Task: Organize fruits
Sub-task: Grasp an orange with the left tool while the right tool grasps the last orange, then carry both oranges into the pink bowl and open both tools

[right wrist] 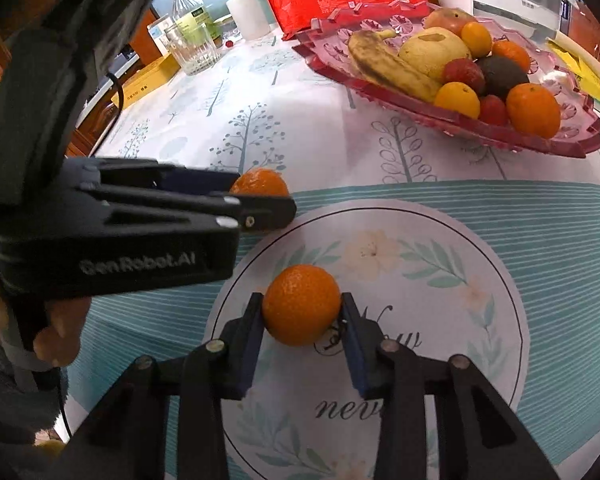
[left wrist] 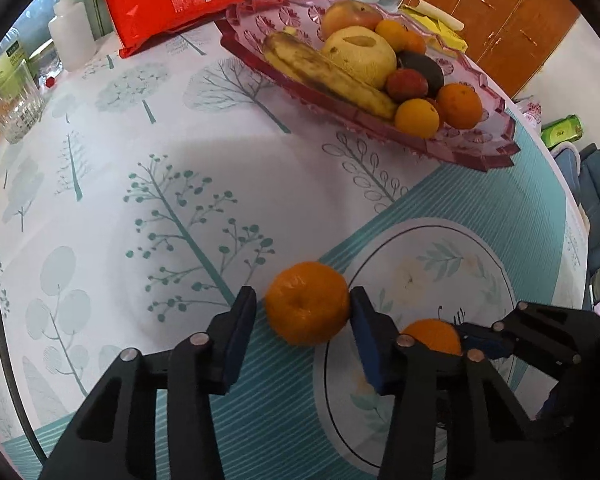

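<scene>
Left gripper (left wrist: 302, 312) spread around a dimpled round tangerine (left wrist: 307, 303), one pad touching. Right gripper (right wrist: 302, 312) pinching a smooth orange (right wrist: 302, 305) over the tablecloth (left wrist: 140, 160). Scalloped pink glass tray (left wrist: 476, 148) beyond, heaped with fruit.

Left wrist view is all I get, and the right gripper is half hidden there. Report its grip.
Observer: The right gripper has an orange between its fingers, and both pads appear to touch it.
Operator: Say where that orange sits.
Observer: Inside the printed circle of the placemat, over the script lettering. It seems to rest on the mat.
Operator: Now tell me what is behind my left gripper.
Observer: A bare hand grips the handle of the left gripper, low at the left edge of the right wrist view.
</scene>
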`<state>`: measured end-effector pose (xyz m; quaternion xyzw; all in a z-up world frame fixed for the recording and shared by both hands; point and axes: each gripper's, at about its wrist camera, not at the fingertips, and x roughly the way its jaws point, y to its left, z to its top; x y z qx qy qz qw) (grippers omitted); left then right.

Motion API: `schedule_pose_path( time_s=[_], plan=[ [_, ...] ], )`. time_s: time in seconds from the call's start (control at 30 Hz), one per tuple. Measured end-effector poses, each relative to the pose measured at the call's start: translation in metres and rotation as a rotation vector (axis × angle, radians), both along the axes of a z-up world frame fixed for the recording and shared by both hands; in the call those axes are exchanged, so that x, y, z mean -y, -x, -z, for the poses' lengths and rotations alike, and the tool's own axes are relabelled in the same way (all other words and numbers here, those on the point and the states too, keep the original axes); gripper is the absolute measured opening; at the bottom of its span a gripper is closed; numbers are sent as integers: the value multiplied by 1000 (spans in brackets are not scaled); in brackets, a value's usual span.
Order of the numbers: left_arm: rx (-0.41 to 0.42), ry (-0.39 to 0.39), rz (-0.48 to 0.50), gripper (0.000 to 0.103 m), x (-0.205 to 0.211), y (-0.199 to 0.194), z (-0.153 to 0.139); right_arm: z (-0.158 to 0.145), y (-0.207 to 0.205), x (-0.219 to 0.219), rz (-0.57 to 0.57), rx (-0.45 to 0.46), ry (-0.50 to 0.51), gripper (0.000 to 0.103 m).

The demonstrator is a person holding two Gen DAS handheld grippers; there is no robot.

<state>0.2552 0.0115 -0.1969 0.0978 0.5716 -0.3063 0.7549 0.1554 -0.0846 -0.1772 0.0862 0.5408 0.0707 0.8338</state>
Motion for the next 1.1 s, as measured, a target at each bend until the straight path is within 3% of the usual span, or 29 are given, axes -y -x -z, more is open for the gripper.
schedule_pose_path(
  time_s=[0.3, 0.77, 1.1],
  plan=[
    [42, 26, -47, 39, -8, 13, -14, -16, 10, 8, 27, 36, 0, 37],
    [155, 116, -149, 39, -29, 47, -109, -68, 33, 22, 36, 114, 0, 37],
    [195, 139, -188, 39, -14, 78, -155, -106, 42, 43, 12, 150, 8, 37]
  ],
)
